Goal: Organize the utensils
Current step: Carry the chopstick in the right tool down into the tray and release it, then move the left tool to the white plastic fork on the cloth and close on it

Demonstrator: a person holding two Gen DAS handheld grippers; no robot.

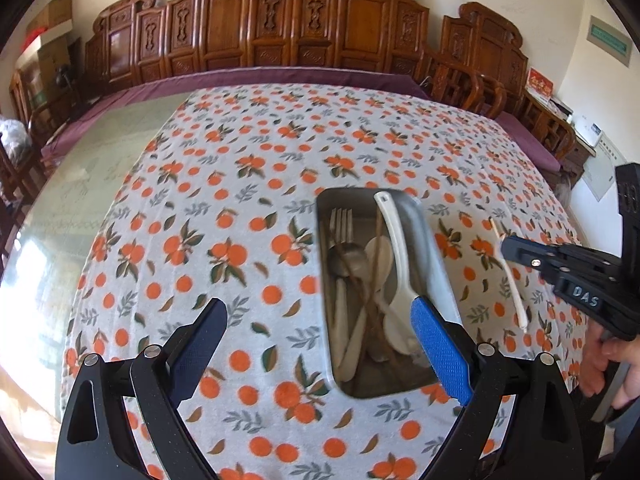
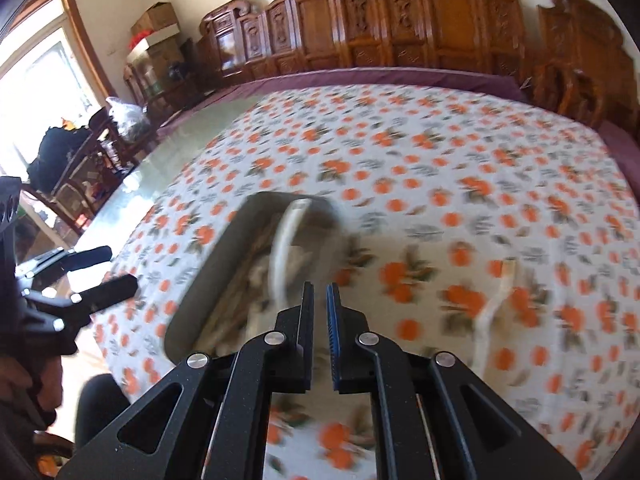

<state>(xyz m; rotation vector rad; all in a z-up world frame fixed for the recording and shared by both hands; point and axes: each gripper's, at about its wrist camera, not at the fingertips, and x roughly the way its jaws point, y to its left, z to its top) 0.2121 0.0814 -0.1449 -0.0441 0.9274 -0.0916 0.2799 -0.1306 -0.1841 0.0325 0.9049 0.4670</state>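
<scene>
A metal tray (image 1: 438, 264) (image 2: 192, 292) stands on the orange-print tablecloth (image 1: 248, 184). It holds a fork (image 1: 340, 224), a metal spoon, brown chopsticks and several white spoons. One white spoon (image 1: 390, 240) (image 2: 282, 248) leans over the tray's far rim. My left gripper (image 1: 320, 306) (image 2: 122, 266) hangs open over the tray's near left part, with nothing between its fingers. My right gripper (image 1: 506, 248) (image 2: 320, 288) is shut and empty, to the right of the tray. A slim white utensil (image 1: 514, 288) (image 2: 490, 312) lies on the cloth right of the tray, beside the right gripper.
Bare glass tabletop (image 1: 80, 200) shows left of the cloth. Carved wooden chairs (image 1: 280, 24) line the far side of the table. A person's hand (image 1: 608, 360) holds the right gripper at the table's right edge. The right wrist view is blurred.
</scene>
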